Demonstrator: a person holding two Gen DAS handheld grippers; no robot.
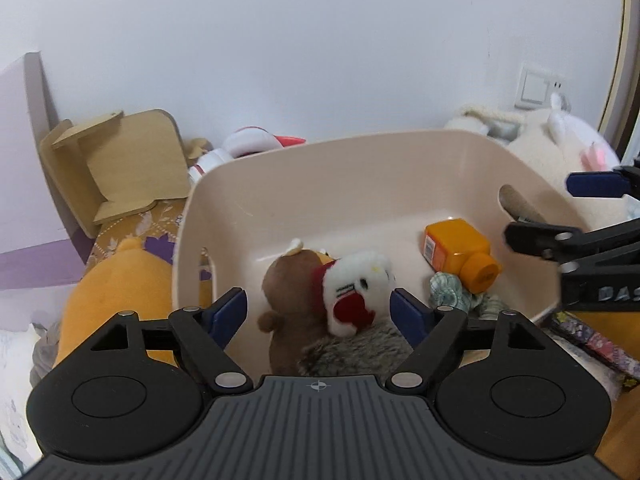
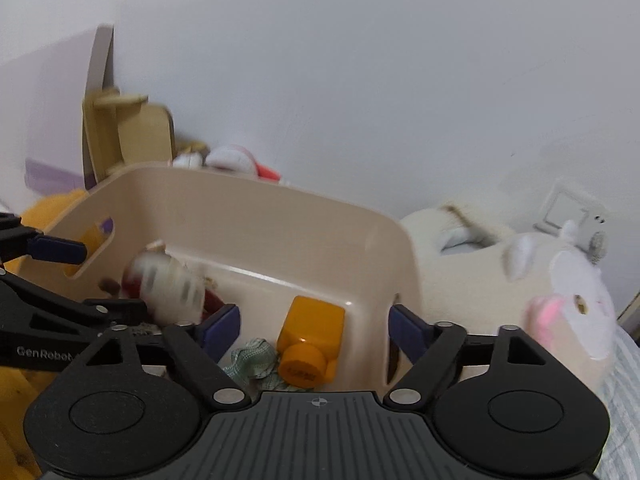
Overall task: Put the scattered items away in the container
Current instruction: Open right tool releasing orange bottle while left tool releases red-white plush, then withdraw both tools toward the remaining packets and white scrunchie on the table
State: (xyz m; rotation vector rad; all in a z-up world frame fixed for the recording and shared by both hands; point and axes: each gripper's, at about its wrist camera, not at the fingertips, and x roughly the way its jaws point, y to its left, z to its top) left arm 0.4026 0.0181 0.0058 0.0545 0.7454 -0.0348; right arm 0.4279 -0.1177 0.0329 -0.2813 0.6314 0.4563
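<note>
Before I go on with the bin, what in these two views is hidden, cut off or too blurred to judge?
- Left wrist view: the grey furry item and brown plush run behind the left gripper.
- Right wrist view: the white and red plush is motion-blurred.
- Right wrist view: the green cloth is partly hidden by the orange bottle and right gripper.
- Bottle label: too small to read.

A light wooden stand (image 1: 120, 168) is leaning at the white wall (image 1: 320, 40) back left, a white wall switch (image 1: 538, 87) is showing far right, and a purple board (image 1: 24, 160) is standing along the left edge
</note>
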